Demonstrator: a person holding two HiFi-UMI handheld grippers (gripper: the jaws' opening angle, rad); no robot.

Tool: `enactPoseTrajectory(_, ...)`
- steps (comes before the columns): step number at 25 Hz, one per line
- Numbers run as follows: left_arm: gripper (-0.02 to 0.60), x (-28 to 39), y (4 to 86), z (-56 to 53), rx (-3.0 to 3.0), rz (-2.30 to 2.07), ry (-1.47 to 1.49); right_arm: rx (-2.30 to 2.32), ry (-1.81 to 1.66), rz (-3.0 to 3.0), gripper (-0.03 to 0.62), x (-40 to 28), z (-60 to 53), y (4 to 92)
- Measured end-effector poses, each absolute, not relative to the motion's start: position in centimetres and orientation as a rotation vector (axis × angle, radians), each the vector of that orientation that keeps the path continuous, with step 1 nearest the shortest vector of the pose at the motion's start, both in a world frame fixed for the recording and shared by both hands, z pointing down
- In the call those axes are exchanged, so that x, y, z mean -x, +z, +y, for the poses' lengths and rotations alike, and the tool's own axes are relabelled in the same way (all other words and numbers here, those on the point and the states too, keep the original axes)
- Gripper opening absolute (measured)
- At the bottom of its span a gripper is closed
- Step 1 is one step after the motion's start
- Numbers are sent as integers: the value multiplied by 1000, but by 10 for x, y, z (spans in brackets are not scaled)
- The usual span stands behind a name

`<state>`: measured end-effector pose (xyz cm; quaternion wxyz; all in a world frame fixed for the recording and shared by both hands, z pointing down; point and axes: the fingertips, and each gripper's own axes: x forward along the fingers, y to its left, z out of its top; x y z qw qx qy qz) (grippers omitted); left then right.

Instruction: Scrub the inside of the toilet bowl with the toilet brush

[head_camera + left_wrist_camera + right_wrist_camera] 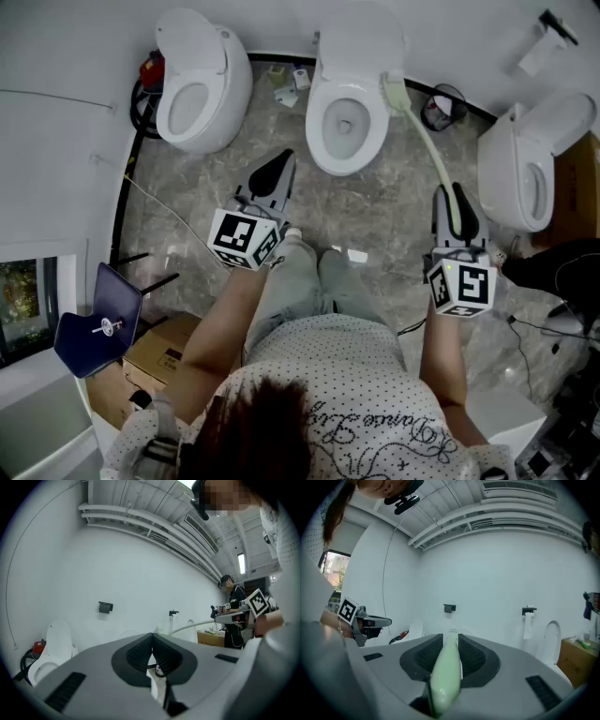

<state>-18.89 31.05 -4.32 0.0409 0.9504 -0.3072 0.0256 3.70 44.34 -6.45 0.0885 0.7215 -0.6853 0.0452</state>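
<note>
Grey marbled floor (375,211) meets a curved white wall, and three white toilets stand along it. The middle toilet (315,117) has its lid up; its bowl shows only the dark drain opening at the bottom. A second toilet (230,98) stands to the left of the middle toilet and a third (499,173) to its right, both with open bowls. Just right of the middle toilet sits a small black bin (441,108); what it holds cannot be made out. Well away from the middle toilet, at the lower left, lies a cardboard box (164,347).

The toilet brush (433,150) runs as a long pale shaft from the right gripper (453,197) up to the middle toilet, where its head lies at the bowl's right rim rather than down in the basin. The right gripper's jaws are clamped on the brush's pale green handle (445,677), which fills the gap between them. The left gripper (284,159) hangs in front of the middle toilet, towards its left, jaws pressed together with nothing between them.
</note>
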Motion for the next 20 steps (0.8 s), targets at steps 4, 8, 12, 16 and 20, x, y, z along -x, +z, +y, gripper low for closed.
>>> enactPoseTrajectory(4, 3, 187, -45, 310, -2910, -942, 72, -2150, 128, -2081, 114, -37, 443, -69)
enactPoseTrajectory(8, 3, 179, -49, 304, -2912, -940, 61, -2149, 118, -2101, 114, -44, 436, -75)
enactPoseTrajectory(12, 3, 176, -54, 298, -2919, -947, 55, -2138, 111, -2116, 114, -48, 429, -79)
enactPoseTrajectory(16, 4, 173, -58, 292, -2922, -950, 47, -2136, 118, -2125, 114, -52, 420, -80)
enactPoseTrajectory(20, 3, 171, -57, 277, -2917, -949, 36, -2120, 124, -2132, 114, -52, 405, -78)
